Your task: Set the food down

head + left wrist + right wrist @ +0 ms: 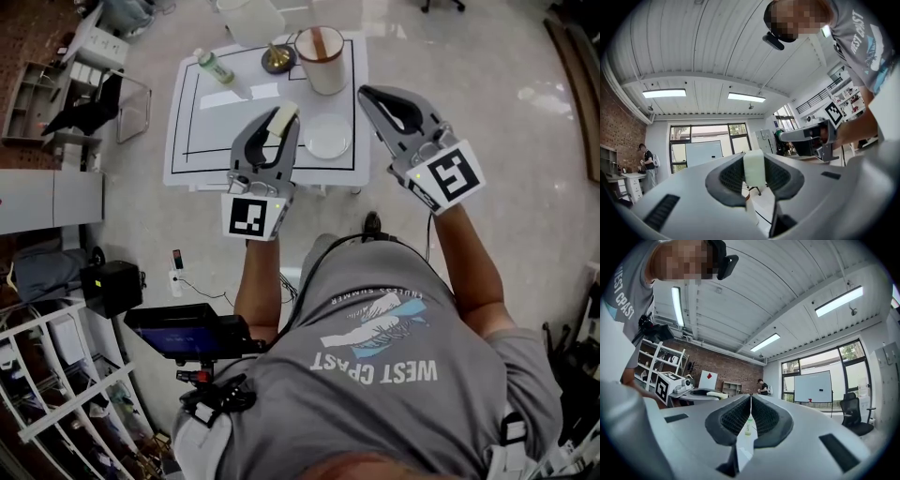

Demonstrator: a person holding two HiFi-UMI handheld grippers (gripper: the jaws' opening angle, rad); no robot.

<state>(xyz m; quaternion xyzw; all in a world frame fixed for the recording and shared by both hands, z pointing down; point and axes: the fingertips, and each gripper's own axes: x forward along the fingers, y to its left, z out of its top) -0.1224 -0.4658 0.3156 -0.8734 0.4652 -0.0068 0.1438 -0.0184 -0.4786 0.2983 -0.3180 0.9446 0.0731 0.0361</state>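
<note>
The food is a pale cream block (284, 118). My left gripper (278, 129) is shut on it, above the white table's near half. In the left gripper view the block (753, 172) stands upright between the dark pads. A small white plate (328, 137) lies on the table just right of that gripper. My right gripper (365, 93) hovers above the table's right edge, beyond the plate. Its jaws are shut with nothing between them, and in the right gripper view the pads (736, 416) meet along a thin line. The left gripper (701, 392) with its block shows at that view's left.
The white table (202, 141) has black lines marked on it. At its far side stand a green-capped bottle (214, 66), a small brass dish (277, 59) and a white tub (321, 58). Shelves and clutter (56, 84) line the left. A camera rig (178, 328) sits by the person.
</note>
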